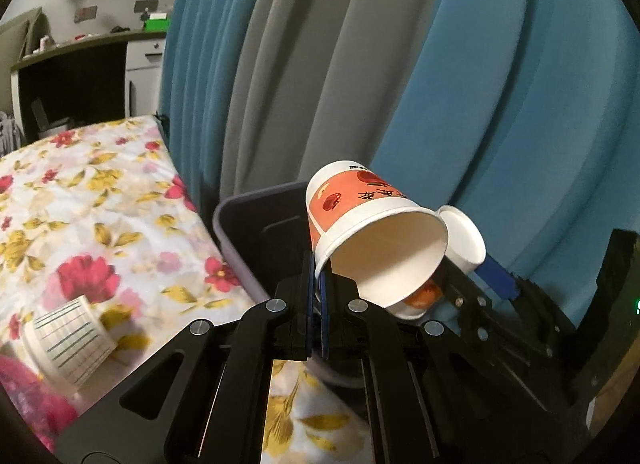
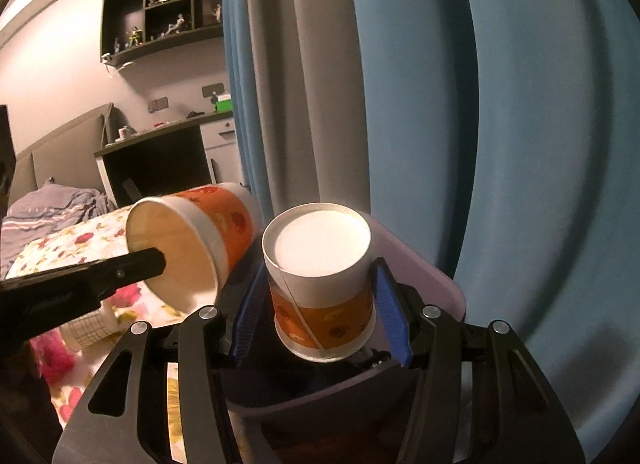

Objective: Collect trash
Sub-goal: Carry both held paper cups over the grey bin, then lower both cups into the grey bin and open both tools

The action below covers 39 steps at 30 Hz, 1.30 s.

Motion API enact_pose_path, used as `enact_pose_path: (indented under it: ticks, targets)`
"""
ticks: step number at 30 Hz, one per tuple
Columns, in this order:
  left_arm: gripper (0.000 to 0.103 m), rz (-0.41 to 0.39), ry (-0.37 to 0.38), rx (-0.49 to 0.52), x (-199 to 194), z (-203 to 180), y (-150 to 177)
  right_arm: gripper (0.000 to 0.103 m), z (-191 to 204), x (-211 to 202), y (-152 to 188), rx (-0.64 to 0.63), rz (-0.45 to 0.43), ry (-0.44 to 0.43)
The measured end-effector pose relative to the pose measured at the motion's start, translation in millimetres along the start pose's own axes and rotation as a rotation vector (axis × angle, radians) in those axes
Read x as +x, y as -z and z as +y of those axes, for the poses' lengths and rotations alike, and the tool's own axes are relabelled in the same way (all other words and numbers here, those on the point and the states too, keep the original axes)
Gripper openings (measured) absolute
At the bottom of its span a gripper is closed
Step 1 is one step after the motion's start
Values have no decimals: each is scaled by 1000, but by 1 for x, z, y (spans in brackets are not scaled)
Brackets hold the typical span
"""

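Observation:
My left gripper (image 1: 318, 288) is shut on the rim of an orange paper cup (image 1: 360, 219), which lies tilted with its mouth toward me, above a dark bin (image 1: 256, 223). The same cup (image 2: 196, 240) shows in the right wrist view with the left gripper's finger (image 2: 132, 268) on its rim. My right gripper (image 2: 320, 304) holds a second orange cup (image 2: 320, 280) upside down between its blue pads, over the bin (image 2: 424, 276). That second cup (image 1: 464, 238) sits just right of the first in the left wrist view. A striped paper cup (image 1: 70, 340) lies on the floral bedspread (image 1: 100, 203).
Blue and grey curtains (image 1: 400, 63) hang right behind the bin. The bed is to the left. A desk with drawers (image 2: 176, 151) and wall shelves (image 2: 160, 23) stand at the far end of the room.

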<state>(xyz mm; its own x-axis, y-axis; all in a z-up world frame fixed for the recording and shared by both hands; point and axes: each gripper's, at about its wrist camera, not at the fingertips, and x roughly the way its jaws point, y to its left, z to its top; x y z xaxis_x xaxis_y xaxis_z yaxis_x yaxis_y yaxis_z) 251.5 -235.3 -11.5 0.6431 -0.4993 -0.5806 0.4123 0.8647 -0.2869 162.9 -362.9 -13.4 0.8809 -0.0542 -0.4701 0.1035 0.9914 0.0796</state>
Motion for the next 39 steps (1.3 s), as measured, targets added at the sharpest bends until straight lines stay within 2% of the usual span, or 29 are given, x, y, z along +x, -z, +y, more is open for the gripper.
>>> enact_pose_path:
  ticks: [6, 13, 39]
  targets:
    - [2, 56, 2, -34, 34, 8, -3, 53, -2, 14, 9, -11, 44, 2]
    - [2, 97, 9, -52, 56, 10, 0, 53, -8, 20, 13, -13, 78, -4]
    - [2, 136, 14, -121, 75, 19, 2, 53, -14, 33, 19, 7, 147, -15]
